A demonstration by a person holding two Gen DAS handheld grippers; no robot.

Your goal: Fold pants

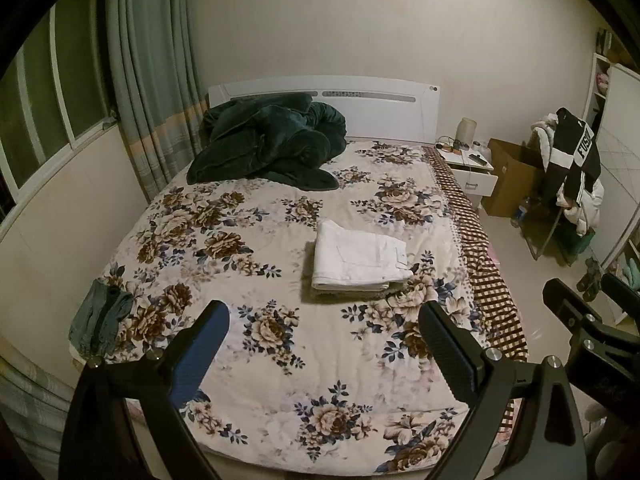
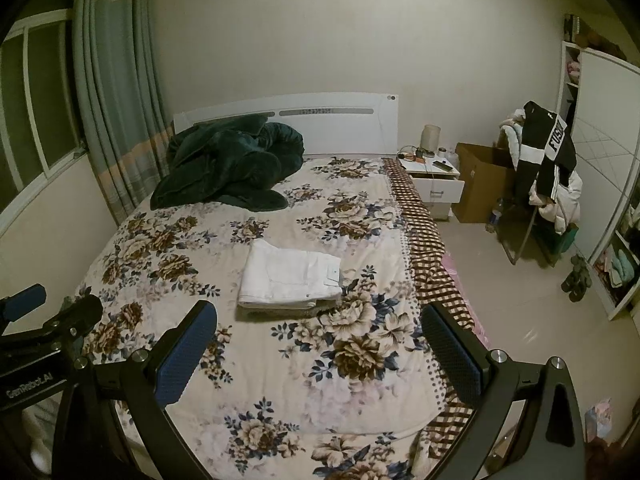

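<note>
White pants (image 1: 358, 257) lie folded in a neat rectangle on the floral bedspread (image 1: 256, 344), right of the bed's middle; they also show in the right wrist view (image 2: 290, 274). My left gripper (image 1: 324, 354) is open and empty, held above the foot of the bed, well short of the pants. My right gripper (image 2: 320, 352) is open and empty, also above the foot of the bed, apart from the pants. The right gripper shows at the right edge of the left wrist view (image 1: 588, 304); the left gripper shows at the left edge of the right wrist view (image 2: 48, 308).
A dark green blanket (image 1: 268, 146) is heaped at the headboard. A grey-green garment (image 1: 100, 318) lies at the bed's left edge. A nightstand (image 1: 468, 164), cardboard box (image 1: 512, 176) and clothes-laden chair (image 1: 572, 172) stand right of the bed, with tiled floor (image 2: 512, 292) between.
</note>
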